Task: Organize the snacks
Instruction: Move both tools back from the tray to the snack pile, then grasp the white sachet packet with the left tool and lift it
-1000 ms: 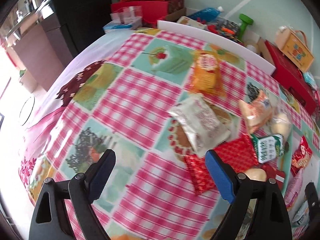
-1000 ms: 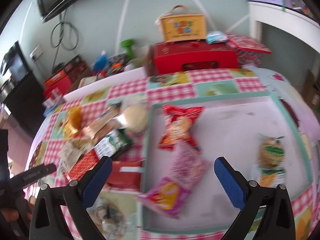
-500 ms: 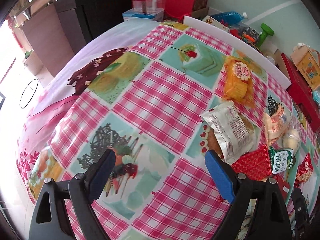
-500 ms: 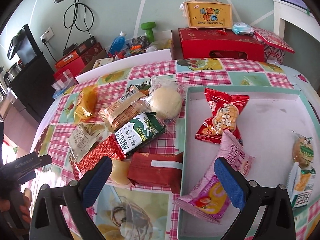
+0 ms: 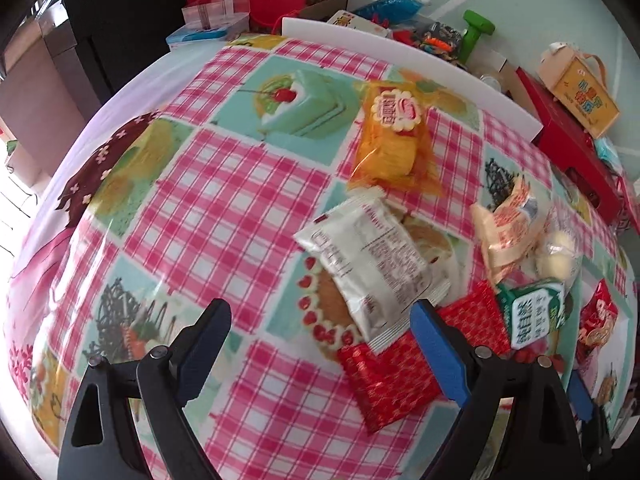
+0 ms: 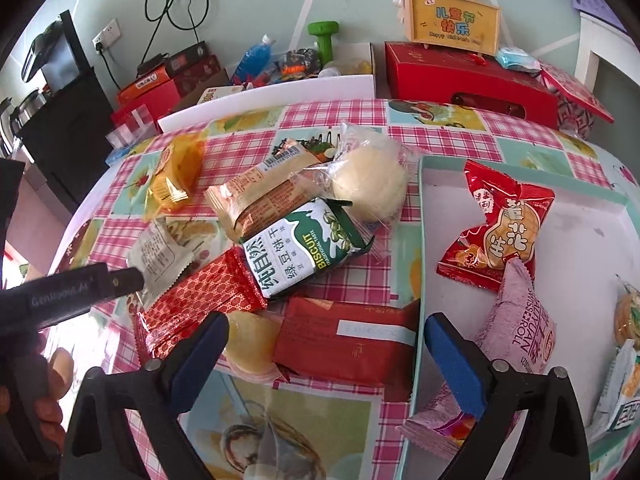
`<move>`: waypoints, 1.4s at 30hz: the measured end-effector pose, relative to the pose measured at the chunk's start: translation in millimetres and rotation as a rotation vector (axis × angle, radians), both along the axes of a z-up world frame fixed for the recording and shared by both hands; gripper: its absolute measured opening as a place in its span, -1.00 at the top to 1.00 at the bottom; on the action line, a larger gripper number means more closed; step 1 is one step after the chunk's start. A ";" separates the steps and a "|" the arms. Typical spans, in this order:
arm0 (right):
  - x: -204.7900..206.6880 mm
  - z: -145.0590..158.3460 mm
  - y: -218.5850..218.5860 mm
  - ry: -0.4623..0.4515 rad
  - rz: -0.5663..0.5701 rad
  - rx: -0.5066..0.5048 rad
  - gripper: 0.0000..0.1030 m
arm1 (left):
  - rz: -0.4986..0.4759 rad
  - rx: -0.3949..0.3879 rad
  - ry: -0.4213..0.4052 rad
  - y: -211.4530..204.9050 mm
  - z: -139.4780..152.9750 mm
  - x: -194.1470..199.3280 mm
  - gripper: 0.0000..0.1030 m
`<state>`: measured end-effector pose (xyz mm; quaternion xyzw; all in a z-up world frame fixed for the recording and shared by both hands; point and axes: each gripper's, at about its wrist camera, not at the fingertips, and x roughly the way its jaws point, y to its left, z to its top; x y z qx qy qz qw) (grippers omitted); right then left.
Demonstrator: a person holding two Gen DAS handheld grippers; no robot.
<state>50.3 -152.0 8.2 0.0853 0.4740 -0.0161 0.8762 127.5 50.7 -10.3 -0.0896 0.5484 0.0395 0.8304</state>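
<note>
Loose snacks lie on the checked tablecloth. My left gripper is open and empty; it hangs over a white packet and a red patterned packet, with an orange packet farther off. My right gripper hovers above a dark red packet and a yellow cake. Its jaws are closing, and the pads touch nothing. A teal-rimmed tray on the right holds a red peanut snack and a pink roll packet. Beyond lie a green biscuit packet and a wrapped bun.
Past the table's far edge stand a white board, red gift boxes, a yellow handled box, a green dumbbell and a blue bottle. A black cabinet is at the left. The left gripper's body reaches in from the left.
My right gripper has moved left from above the tray to above the loose snacks and come lower, its jaws slightly narrower. My left gripper swung left, then back toward the white packet.
</note>
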 end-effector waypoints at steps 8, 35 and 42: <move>-2.3 2.3 -10.4 -0.003 -0.024 0.029 -0.66 | -0.010 -0.019 -0.029 -11.4 -5.2 26.6 -0.77; -4.1 12.2 -6.3 -0.005 -0.004 -0.040 -0.41 | -0.071 0.108 0.005 -26.3 -14.2 38.3 -0.10; -6.2 16.1 -10.5 -0.015 -0.005 -0.020 -0.41 | -0.063 0.093 0.038 -18.6 -14.4 23.4 -0.09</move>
